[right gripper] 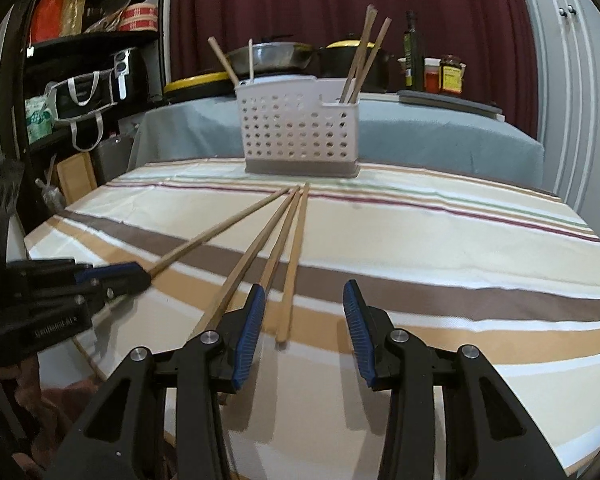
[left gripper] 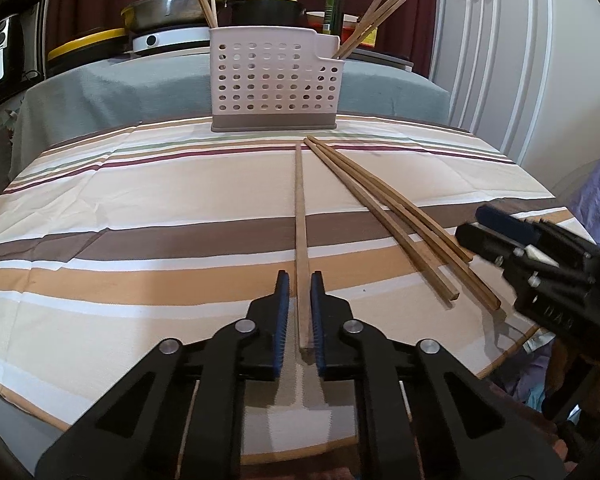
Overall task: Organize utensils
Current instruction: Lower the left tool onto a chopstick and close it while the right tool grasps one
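The left tongs (left gripper: 299,312) seem nearly closed around one chopstick (left gripper: 301,216) to lift it toward the caddy (left gripper: 276,84), while the right tongs (right gripper: 304,332) gape empty beside another chopstick (right gripper: 294,260).

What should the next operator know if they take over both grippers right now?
Left gripper: fingers closed around the near end of a single chopstick that lies on the striped tablecloth; whether the grip is firm, I cannot tell.
Right gripper: open, empty, hovering over the near ends of the remaining chopsticks.
White caddy: at the far side of the cloth, with chopsticks already standing in its left and right ends.
Left to do: lift the single chopstick into the caddy, then pick up the rest.
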Tool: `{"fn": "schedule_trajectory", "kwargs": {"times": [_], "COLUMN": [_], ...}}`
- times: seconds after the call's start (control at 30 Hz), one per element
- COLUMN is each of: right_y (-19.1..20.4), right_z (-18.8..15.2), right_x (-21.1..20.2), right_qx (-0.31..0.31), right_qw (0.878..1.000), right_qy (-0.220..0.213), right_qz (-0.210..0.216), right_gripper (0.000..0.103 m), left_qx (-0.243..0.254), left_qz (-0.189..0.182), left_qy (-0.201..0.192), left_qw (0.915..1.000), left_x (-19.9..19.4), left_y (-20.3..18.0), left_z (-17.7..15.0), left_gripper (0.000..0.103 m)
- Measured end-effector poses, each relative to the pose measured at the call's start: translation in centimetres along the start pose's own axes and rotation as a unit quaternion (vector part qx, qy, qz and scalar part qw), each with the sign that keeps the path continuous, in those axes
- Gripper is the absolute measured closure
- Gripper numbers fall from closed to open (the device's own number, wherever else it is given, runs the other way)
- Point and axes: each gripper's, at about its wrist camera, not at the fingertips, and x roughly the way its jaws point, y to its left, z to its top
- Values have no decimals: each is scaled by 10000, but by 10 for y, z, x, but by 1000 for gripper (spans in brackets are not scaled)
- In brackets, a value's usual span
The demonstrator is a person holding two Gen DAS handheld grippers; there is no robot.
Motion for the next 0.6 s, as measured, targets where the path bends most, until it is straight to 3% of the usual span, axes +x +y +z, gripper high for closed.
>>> {"fn": "schedule_trajectory", "kwargs": {"times": [0.07, 0.2, 0.3, 0.6], "right_y": [1, -1, -4, -11], "right_z": [-2, -5, -5, -5], "right_x": [4, 5, 3, -8], "right_qx": [-20, 8, 27, 98], "right_qw": [10000, 9999, 9999, 9999], "right_qy": [57, 86, 79, -1], "right_qz": [18, 95, 56, -80], "right_gripper": [67, 88, 95, 97], "left_qx": [-6, 31, 49, 115], "left_qz": [2, 8, -23, -117], "left_qy": [-4, 1, 3, -4], "left_qw": [10000, 10000, 10000, 9999], "left_x": [0, 0, 0, 0], "left_y": [1, 3, 4, 6], "left_z": [0, 1, 1, 1], "left_gripper": [92, 93, 93, 93]}}
